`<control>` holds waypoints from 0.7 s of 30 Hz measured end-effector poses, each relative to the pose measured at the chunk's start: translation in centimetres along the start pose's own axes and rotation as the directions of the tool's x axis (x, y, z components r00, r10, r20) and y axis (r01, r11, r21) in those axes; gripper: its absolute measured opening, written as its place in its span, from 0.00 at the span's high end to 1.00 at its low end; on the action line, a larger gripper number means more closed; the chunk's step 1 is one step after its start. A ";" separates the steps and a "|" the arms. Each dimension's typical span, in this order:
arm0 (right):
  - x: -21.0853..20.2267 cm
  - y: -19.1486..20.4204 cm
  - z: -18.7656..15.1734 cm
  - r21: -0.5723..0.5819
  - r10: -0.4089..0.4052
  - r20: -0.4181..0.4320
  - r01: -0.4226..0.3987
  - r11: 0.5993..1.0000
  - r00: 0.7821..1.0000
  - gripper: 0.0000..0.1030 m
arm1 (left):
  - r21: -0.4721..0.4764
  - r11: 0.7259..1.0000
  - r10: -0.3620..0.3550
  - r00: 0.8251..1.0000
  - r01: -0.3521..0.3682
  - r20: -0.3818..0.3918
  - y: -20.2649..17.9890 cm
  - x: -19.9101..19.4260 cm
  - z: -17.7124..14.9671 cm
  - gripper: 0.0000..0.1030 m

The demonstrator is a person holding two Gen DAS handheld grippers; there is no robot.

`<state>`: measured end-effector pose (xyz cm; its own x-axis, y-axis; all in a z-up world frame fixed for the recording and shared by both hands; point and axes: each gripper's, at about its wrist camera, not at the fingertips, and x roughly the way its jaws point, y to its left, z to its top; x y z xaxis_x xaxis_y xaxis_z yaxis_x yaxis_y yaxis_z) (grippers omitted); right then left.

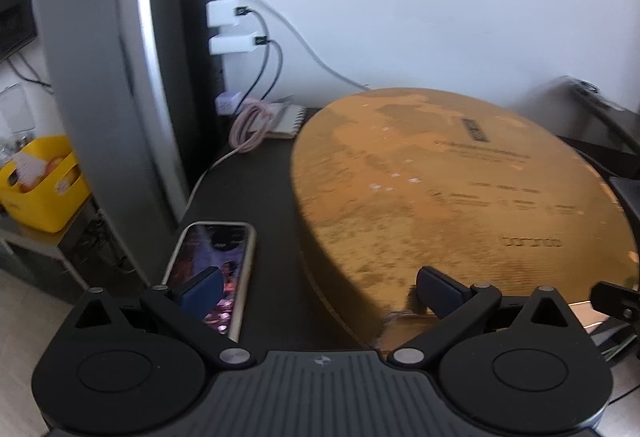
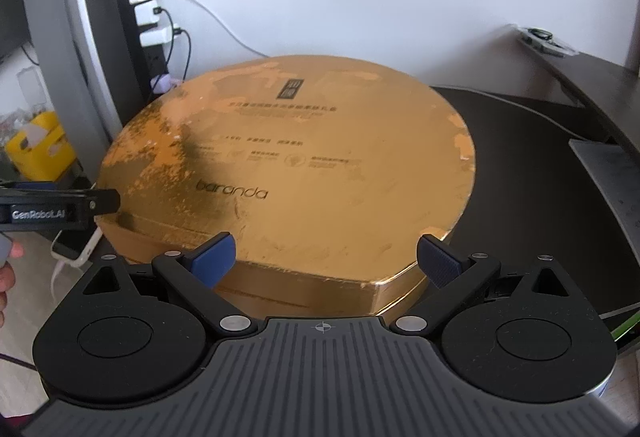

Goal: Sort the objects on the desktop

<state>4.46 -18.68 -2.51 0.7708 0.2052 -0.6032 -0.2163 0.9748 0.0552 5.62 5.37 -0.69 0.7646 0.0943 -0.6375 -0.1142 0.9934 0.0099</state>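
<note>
A large round gold box (image 1: 452, 197) with worn print lies flat on the dark desk; it fills the right wrist view (image 2: 288, 165) too. A phone (image 1: 218, 269) with a lit screen lies left of the box near the desk's front edge; its corner shows in the right wrist view (image 2: 76, 251). My left gripper (image 1: 318, 291) is open, its left finger over the phone and its right finger over the box's front edge. My right gripper (image 2: 324, 257) is open and empty, just before the box's front rim. The left gripper also shows in the right wrist view (image 2: 60, 207) at the left.
A grey monitor back (image 1: 104, 77) stands at the left. A black power strip (image 1: 208, 17) with white chargers and cables stands behind it. A coiled pink cable (image 1: 252, 125) and a small spiral notebook (image 1: 286, 119) lie at the back. A yellow bin (image 1: 40, 181) sits lower left.
</note>
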 end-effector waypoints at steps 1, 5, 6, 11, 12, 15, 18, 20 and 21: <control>0.1 0.1 0.0 -0.003 0.002 -0.002 -0.002 1.000 1.000 0.03 | -0.007 1.000 0.000 1.000 0.000 0.000 0.2 0.1 0.0 0.00; 0.6 0.6 0.1 -0.011 0.001 -0.014 -0.002 1.000 1.000 0.03 | -0.016 1.000 0.023 1.000 -0.023 0.005 0.6 0.1 0.1 0.00; 0.7 0.7 0.1 -0.011 0.002 -0.016 -0.002 1.000 1.000 0.03 | -0.020 1.000 0.021 1.000 -0.021 0.004 0.7 0.1 0.1 0.00; 1.3 1.1 0.1 -0.027 -0.004 -0.030 0.003 1.000 1.000 0.03 | -0.012 1.000 0.009 1.000 -0.009 0.000 0.8 0.3 -0.1 0.00; 1.4 1.3 0.0 -0.030 -0.008 -0.032 0.007 1.000 0.999 0.03 | -0.009 1.000 0.007 1.000 -0.007 0.000 0.8 0.4 -0.1 0.00; 1.7 1.7 -0.1 -0.050 -0.022 -0.035 0.021 0.999 0.999 0.02 | -0.007 1.000 0.002 1.000 -0.002 0.000 0.9 0.5 -0.2 0.00; 1.8 1.9 -0.2 -0.055 -0.028 -0.035 0.026 0.998 0.999 0.01 | -0.006 1.000 0.000 1.000 0.000 0.002 0.9 0.5 -0.2 0.00; 1.8 1.8 -0.1 -0.056 -0.029 -0.035 0.027 0.998 0.999 0.01 | -0.011 1.000 -0.003 1.000 0.003 0.002 0.9 0.5 -0.2 0.00; 1.8 1.8 -0.1 -0.057 -0.029 -0.035 0.027 0.998 0.999 0.01 | -0.015 1.000 -0.005 1.000 0.005 0.001 1.0 0.5 -0.2 0.00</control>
<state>5.36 -16.59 -3.58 0.7551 0.1740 -0.6321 -0.2297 0.9732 -0.0064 5.76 6.38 -1.19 0.7661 0.0893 -0.6364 -0.1197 0.9928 -0.0048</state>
